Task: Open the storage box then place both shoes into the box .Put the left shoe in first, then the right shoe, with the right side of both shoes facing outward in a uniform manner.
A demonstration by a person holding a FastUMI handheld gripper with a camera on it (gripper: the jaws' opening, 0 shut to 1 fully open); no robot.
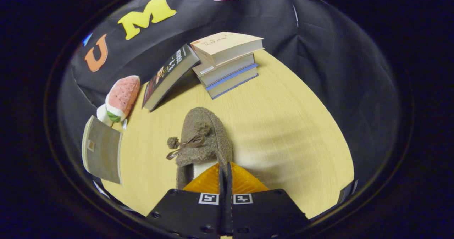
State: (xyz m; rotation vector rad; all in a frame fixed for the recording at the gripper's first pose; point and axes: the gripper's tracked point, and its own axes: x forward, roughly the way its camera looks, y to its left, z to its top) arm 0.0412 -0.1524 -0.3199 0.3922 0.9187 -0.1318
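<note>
Surface: you are over a pale wooden table (283,125) with the booth's black cloth wall (319,47) behind it.
Gripper: your gripper (225,170) has its two fingers pressed together, tip to tip, with no gap you can see between them.
Grasp: the fingers appear to pinch the rim of the shoe's opening on its right side, but you cannot tell for sure that both press on it.
Shoe: the fuzzy brown slipper (204,139) lies just ahead of your fingers, its toe pointing away from you toward the books, its heel end at your fingertips. A small bow with pom-poms (186,143) sits on its upper.
Beyond the shoe: a stack of three books (228,61) lies at the far side of the table, and a dark book (170,76) leans against the stack's left side.
Left of the shoe: a watermelon-slice plush (120,99) sits near the table's edge, and nearer you a grey-covered book (103,150) lies well apart from the slipper.
</note>
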